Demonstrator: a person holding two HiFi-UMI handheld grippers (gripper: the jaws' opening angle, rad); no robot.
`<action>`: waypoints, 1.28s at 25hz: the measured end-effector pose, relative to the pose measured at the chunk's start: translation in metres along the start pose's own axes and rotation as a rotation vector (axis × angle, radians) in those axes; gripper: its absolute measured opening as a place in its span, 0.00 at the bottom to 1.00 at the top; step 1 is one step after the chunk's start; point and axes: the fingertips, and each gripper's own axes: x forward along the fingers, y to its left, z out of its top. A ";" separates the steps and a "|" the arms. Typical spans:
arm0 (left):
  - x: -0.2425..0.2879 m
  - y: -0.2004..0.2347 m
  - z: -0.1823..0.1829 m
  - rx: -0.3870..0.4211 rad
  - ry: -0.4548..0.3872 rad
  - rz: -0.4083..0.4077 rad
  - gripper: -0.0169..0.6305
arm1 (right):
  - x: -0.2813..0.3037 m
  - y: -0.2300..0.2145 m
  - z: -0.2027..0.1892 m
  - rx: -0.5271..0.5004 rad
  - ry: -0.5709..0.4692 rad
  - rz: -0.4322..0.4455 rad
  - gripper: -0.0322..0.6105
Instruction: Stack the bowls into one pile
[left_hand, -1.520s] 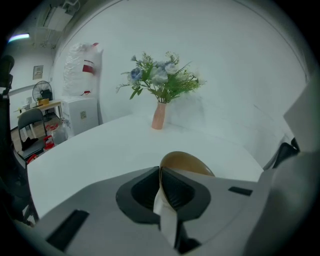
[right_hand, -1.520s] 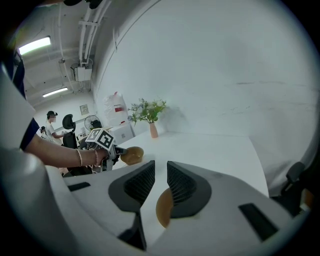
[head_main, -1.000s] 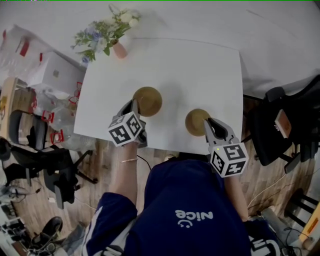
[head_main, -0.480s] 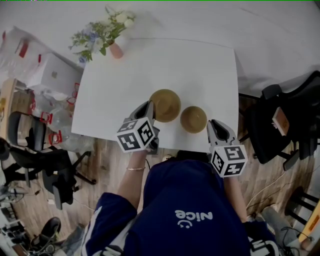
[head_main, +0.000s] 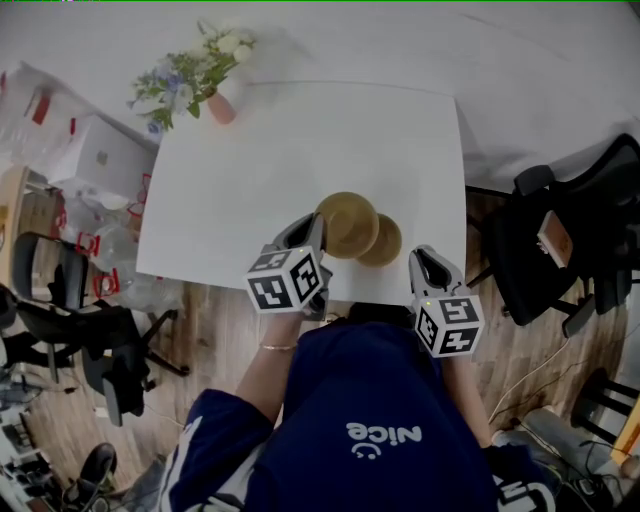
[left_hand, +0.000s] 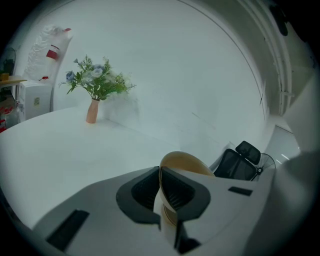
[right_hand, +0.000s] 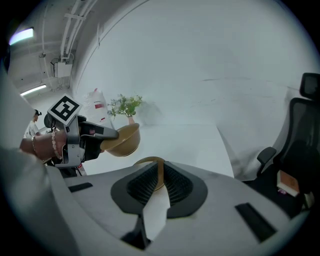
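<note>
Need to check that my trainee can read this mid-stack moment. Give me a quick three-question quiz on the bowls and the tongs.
1. True or false: the left tongs grip a bowl by its rim.
2. Where is the second bowl? A) upright, by the near edge of the table; B) upside down beside the vase; C) on the floor.
3. Fill in: the vase at the far left corner holds ____.
Key: 1 true; 2 A; 3 flowers.
</note>
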 end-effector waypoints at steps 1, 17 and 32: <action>0.001 -0.003 -0.002 -0.002 0.006 -0.004 0.07 | 0.000 -0.002 0.000 0.003 -0.002 -0.004 0.13; 0.033 -0.027 -0.044 0.094 0.140 -0.022 0.07 | -0.008 -0.014 -0.003 -0.017 0.005 -0.040 0.13; 0.059 -0.020 -0.078 0.108 0.238 0.023 0.07 | -0.012 -0.029 -0.006 0.021 0.013 -0.055 0.13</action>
